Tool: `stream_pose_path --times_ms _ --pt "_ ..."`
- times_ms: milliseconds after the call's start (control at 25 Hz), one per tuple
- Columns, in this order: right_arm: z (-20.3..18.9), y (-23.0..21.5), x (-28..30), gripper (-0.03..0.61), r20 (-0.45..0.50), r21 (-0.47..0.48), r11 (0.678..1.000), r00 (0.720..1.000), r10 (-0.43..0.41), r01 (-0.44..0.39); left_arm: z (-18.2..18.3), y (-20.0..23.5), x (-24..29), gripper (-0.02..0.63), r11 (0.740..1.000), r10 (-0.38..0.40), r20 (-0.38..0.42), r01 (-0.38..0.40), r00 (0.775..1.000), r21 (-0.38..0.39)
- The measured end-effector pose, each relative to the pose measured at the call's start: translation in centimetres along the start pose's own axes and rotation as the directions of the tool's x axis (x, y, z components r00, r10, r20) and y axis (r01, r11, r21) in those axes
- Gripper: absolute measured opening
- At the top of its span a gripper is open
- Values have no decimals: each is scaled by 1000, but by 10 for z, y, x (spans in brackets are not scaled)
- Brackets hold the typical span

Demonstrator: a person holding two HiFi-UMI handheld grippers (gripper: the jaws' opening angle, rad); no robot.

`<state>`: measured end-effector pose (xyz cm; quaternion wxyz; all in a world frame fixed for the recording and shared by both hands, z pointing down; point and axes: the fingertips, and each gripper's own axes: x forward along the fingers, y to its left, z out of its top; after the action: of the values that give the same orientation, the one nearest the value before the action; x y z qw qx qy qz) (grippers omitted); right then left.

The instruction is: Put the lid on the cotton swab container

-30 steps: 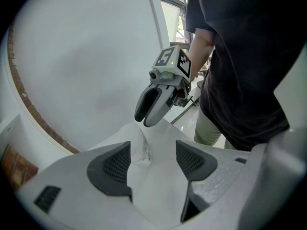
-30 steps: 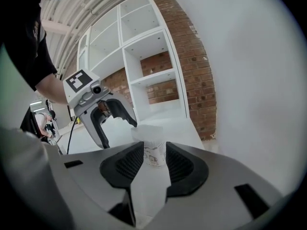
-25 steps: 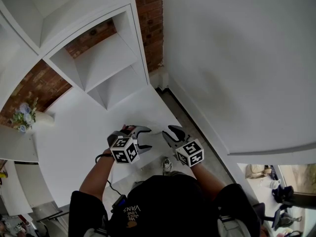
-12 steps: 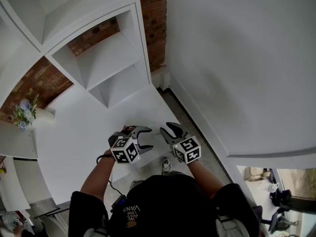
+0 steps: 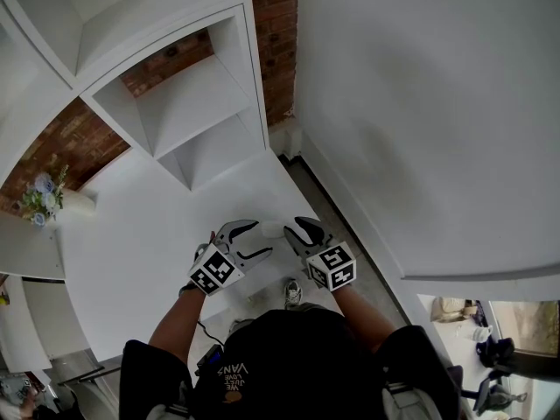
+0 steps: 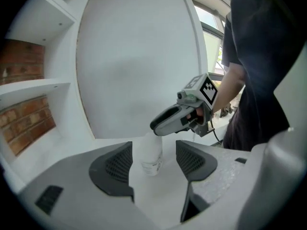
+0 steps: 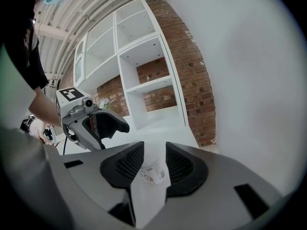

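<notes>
My right fingers [image 7: 182,169] clamp the cotton swab container [image 7: 152,167] on both sides. My left fingers [image 6: 112,169] are open, with the container just ahead between them, untouched.

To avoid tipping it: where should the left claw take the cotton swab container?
Probably its bare lower body, near the label, coming level from where the open left claw is: the container stands upright and the right claw clamps its upper part.
</notes>
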<state>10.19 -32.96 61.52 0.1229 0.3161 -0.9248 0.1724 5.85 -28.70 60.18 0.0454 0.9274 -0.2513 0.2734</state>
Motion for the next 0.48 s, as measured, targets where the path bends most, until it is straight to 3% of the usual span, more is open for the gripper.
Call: stream_pose_path --times_ms 280,480 --pt "-1 -1 0 135 7 -8 1000 1000 -9 9 -3 16 -2 275 981 137 42 -129 990 -144" --pt "0 1 1 135 11 -5 1000 1000 -9 9 -8 31 -3 259 938 239 52 -216 970 -270"
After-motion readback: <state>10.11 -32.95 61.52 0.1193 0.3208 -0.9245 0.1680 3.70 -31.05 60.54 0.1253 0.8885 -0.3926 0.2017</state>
